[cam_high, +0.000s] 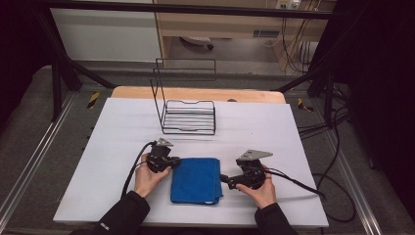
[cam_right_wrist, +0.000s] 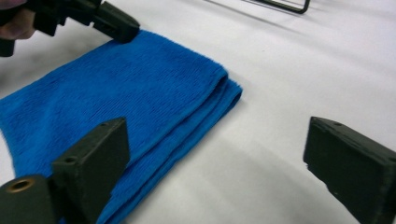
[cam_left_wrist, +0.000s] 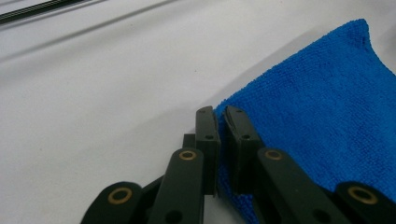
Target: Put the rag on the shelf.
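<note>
A: Blue cloth (cam_high: 196, 179), folded into a rectangle, lies flat on the white bench (cam_high: 112, 142) near the front edge, between the two hands. Its long axis runs from the person's side toward the far side, the short sides facing near and far.

B: And the layers?

A: In the right gripper view the stacked folded edges show along one side of the cloth (cam_right_wrist: 121, 112), ending in a rounded corner.

B: What is the left gripper (cam_high: 172, 160) doing?

A: It sits at the cloth's far left corner. In its own view the jaws are drawn nearly together, with a slim gap, and the cloth's edge (cam_left_wrist: 322, 116) lies between and below them; the left gripper (cam_left_wrist: 221, 116) appears to pinch that edge.

B: The right gripper (cam_high: 222, 178)?

A: It is at the cloth's right edge, pointing left toward it. Its jaws stand wide apart in its own view, the right gripper (cam_right_wrist: 224, 154) holding nothing, bare bench between them.

B: Anything else on the bench?

A: A black wire rack (cam_high: 188, 110) stands behind the cloth, well apart from it, toward the far side.
</note>
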